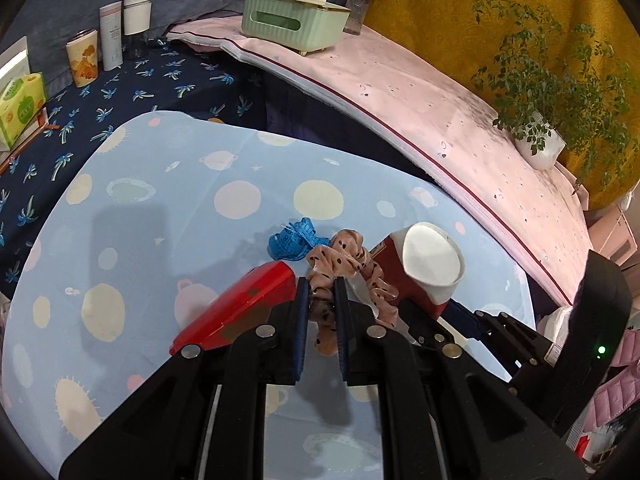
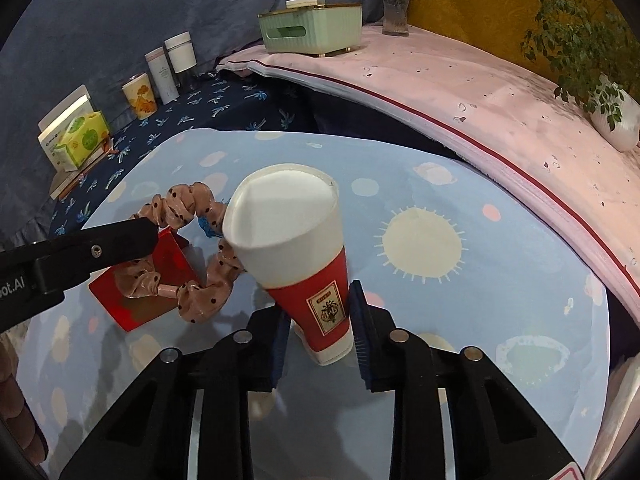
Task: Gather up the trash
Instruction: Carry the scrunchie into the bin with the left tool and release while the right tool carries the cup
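My left gripper (image 1: 321, 286) is shut on a pink scrunchie with black dots (image 1: 340, 260), which hangs between its pads above a red card (image 1: 240, 304). The scrunchie (image 2: 192, 248) and card (image 2: 140, 300) also show in the right wrist view, with the left gripper's finger (image 2: 100, 246) over them. My right gripper (image 2: 320, 312) is shut on a red and white paper cup (image 2: 296, 248), held upright with its mouth toward the camera. The cup also shows in the left wrist view (image 1: 424, 264). A crumpled blue tape (image 1: 292, 240) lies on the cloth behind the scrunchie.
The table wears a light blue cloth with planets (image 1: 160, 208). A pink-covered ledge (image 1: 400, 92) behind holds a green tissue box (image 1: 292, 20), a vase (image 1: 356, 12) and a potted plant (image 1: 540, 144). At left stand cups and bottles (image 1: 112, 36) and a green carton (image 1: 20, 108).
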The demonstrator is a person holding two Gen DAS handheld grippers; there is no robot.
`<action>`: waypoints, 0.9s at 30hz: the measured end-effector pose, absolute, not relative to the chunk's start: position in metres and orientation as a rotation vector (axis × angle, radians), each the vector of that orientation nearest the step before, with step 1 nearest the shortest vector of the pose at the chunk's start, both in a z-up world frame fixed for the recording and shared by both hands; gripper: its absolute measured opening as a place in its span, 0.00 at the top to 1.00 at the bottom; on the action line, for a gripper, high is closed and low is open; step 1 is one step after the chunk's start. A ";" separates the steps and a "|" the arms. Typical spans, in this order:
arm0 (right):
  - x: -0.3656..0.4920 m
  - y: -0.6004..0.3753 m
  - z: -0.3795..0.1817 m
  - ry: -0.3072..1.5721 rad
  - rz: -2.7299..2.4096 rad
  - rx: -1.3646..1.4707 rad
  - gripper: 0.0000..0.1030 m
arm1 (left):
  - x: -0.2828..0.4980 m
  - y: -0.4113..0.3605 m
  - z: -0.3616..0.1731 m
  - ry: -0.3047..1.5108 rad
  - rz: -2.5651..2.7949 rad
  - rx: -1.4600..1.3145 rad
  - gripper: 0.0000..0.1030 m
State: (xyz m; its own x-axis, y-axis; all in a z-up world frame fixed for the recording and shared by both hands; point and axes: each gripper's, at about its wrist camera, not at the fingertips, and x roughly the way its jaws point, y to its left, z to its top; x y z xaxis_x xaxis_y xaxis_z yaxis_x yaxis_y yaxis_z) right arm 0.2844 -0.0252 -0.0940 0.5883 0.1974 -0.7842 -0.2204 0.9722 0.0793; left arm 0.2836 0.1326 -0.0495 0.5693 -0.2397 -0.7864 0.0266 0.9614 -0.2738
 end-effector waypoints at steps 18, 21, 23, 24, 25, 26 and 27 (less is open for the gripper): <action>0.212 -0.107 -0.020 0.812 0.084 0.130 0.76 | 0.238 0.050 0.004 0.883 -0.293 -0.181 0.88; 0.194 -0.132 -0.005 0.779 0.048 0.151 0.76 | 0.225 0.026 0.016 0.865 -0.331 -0.157 0.88; 0.184 -0.147 0.004 0.760 0.027 0.164 0.76 | 0.218 0.011 0.024 0.855 -0.352 -0.144 0.88; 0.178 -0.156 0.009 0.749 0.012 0.172 0.76 | 0.214 0.004 0.027 0.850 -0.364 -0.137 0.88; 0.173 -0.164 0.013 0.740 0.000 0.178 0.76 | 0.210 -0.005 0.032 0.844 -0.378 -0.129 0.88; 0.167 -0.173 0.017 0.730 -0.013 0.186 0.76 | 0.207 -0.013 0.035 0.838 -0.390 -0.123 0.88; 0.161 -0.181 0.020 0.721 -0.026 0.192 0.76 | 0.202 -0.023 0.039 0.831 -0.406 -0.115 0.88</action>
